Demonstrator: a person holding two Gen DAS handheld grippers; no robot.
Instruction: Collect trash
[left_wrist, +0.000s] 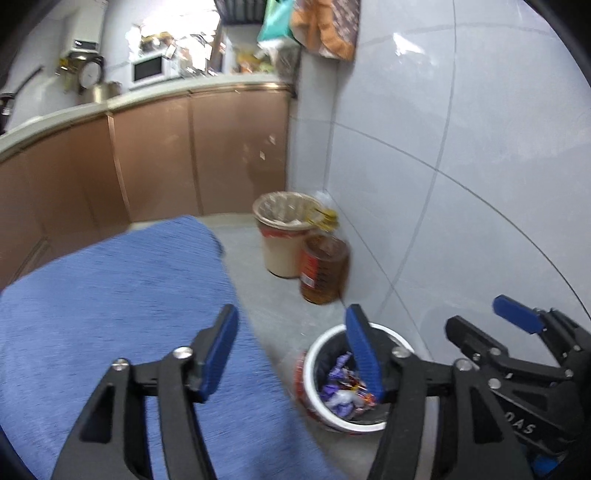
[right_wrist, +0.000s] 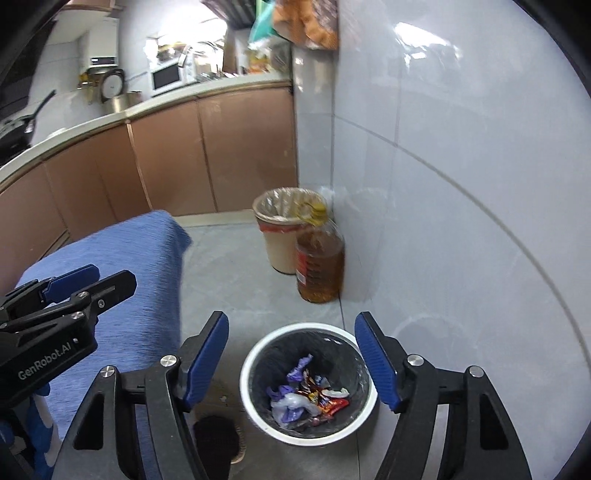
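left wrist view: left gripper (left_wrist: 291, 350) has jaws wide apart, nothing between them. it hangs over the edge of the blue cloth (left_wrist: 110, 295) — the white-rimmed bin (left_wrist: 314, 369) w/ wrappers (left_wrist: 347, 391) sits below and to its right, partly behind the right pad.

right wrist view: right gripper (right_wrist: 291, 362) also spread, empty, and the bin (right_wrist: 251, 387) lies straight down between its pads — so the right is the nearer one. wrappers (right_wrist: 310, 398) are already at the bottom.

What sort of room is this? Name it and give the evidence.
A home kitchen, most likely: a microwave on the counter, brown cabinets below, an oil bottle and a bin of wrappers on the floor.
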